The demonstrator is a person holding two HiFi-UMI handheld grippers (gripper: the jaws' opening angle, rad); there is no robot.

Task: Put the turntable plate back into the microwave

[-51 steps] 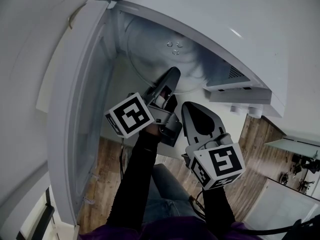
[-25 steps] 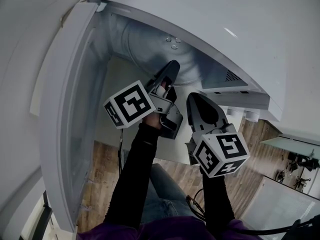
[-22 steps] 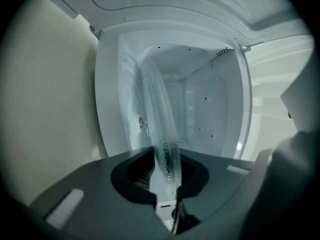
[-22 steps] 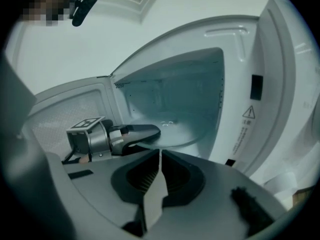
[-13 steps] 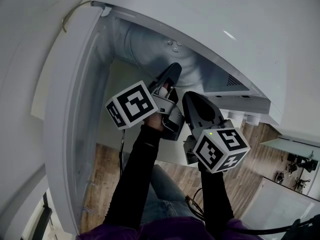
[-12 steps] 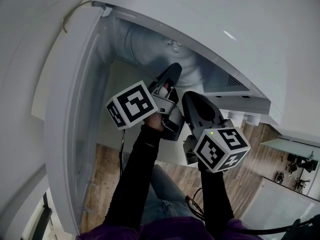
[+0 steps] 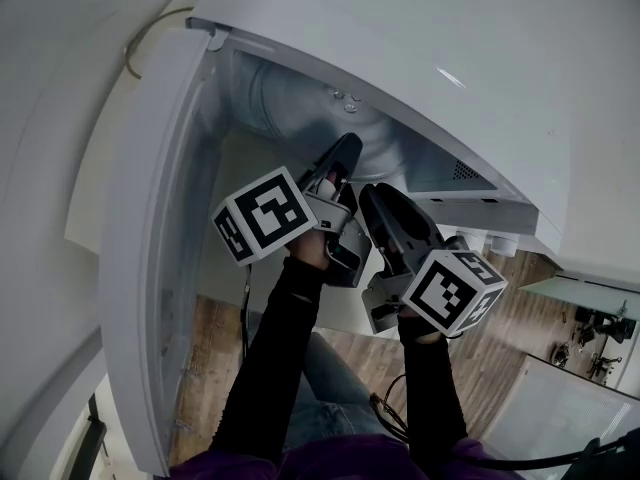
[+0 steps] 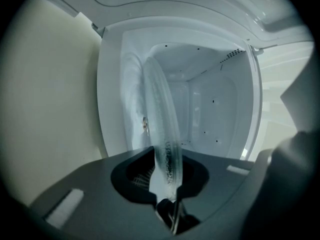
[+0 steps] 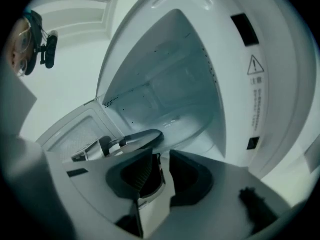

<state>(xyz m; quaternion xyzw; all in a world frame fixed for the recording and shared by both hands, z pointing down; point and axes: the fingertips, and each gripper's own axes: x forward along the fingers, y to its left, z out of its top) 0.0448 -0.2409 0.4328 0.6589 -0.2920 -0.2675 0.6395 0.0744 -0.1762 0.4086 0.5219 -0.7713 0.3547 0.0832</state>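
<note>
The glass turntable plate [image 7: 300,103] stands tilted inside the open white microwave [image 7: 440,58]. In the left gripper view the plate [image 8: 160,114] shows edge-on, its rim pinched between the jaws of my left gripper [image 8: 167,169]. In the head view my left gripper [image 7: 345,150] reaches into the cavity. My right gripper [image 7: 375,200] sits just right of it at the cavity mouth. Its jaws have just been opening and now stand apart [image 9: 162,159], with nothing gripped between them. The right gripper view also shows the left gripper [image 9: 115,145] low in the cavity.
The microwave door [image 7: 150,268] hangs open at the left. The cavity's back wall [image 8: 210,109] has small holes. Below are a wooden floor [image 7: 505,303] and the person's legs [image 7: 330,388]. A cable [image 7: 150,28] runs over the microwave's top corner.
The right gripper has rolled, so its marker cube shows a different face, and its jaws have parted. The left gripper keeps its hold on the plate in the same place.
</note>
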